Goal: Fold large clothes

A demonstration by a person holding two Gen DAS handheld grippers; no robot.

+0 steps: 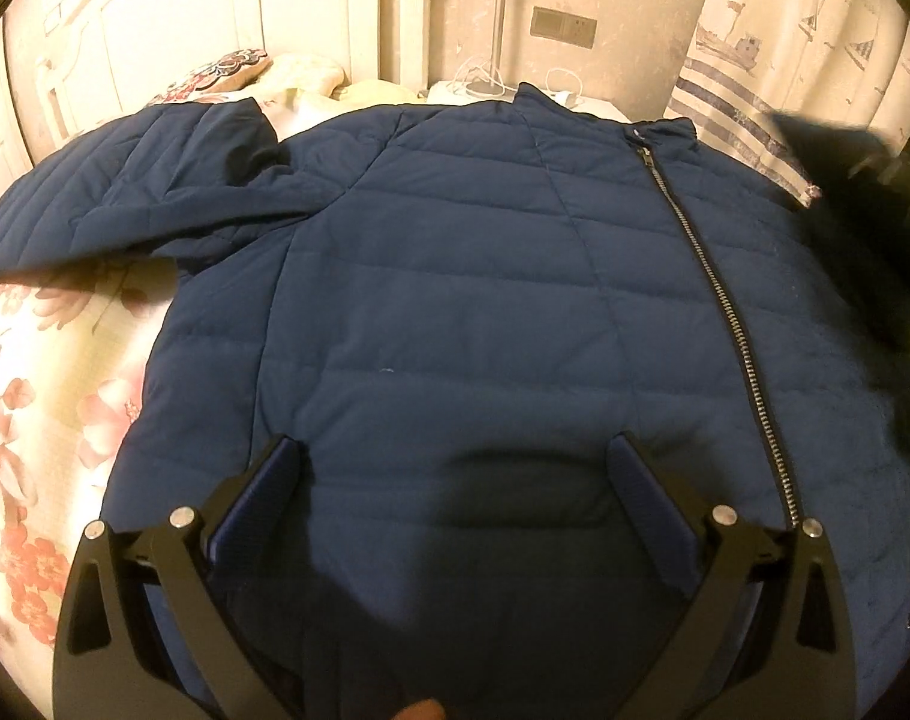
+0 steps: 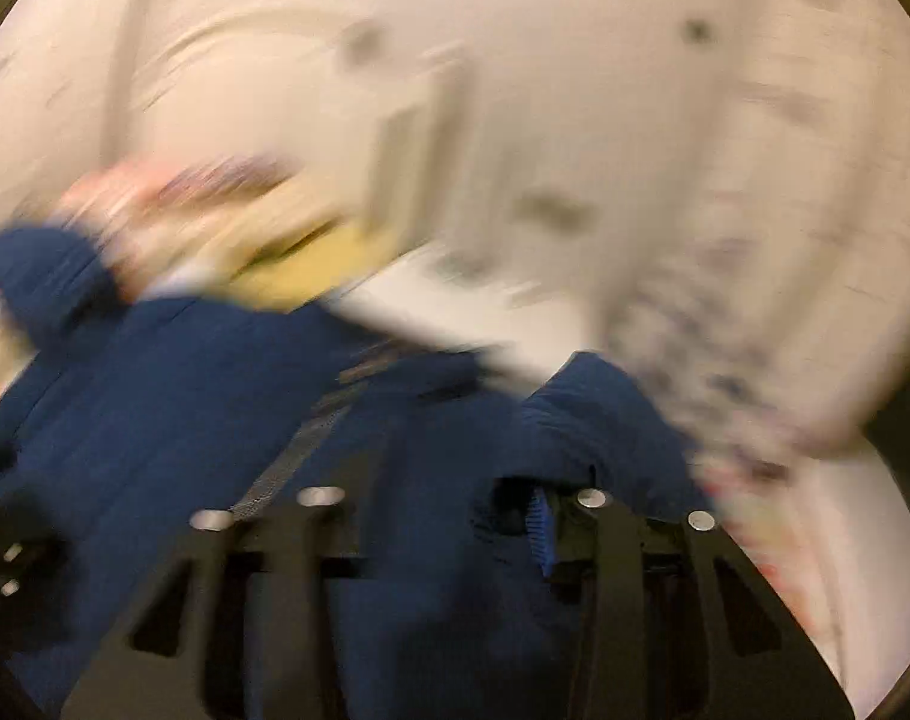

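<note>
Navy jacket (image 1: 455, 300) lies flat on the bed (image 1: 47, 396), collar away, its length running straight ahead of the left gripper (image 1: 455, 468), fingers spread, empty, above the hem. Right gripper (image 2: 431, 516) is blurred over the jacket's sleeve side; fingers' state unclear.

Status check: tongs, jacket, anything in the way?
Left tongs open above jacket. Right tongs blurred, grip unclear. Jacket flat on bed, zipped. Nothing blocking.

The jacket (image 1: 455, 300) covers most of the bed (image 1: 41, 396); bare sheet lies along its left edge. Pillows (image 1: 245, 69) and a nightstand (image 1: 466, 90) crowd the head end.
</note>
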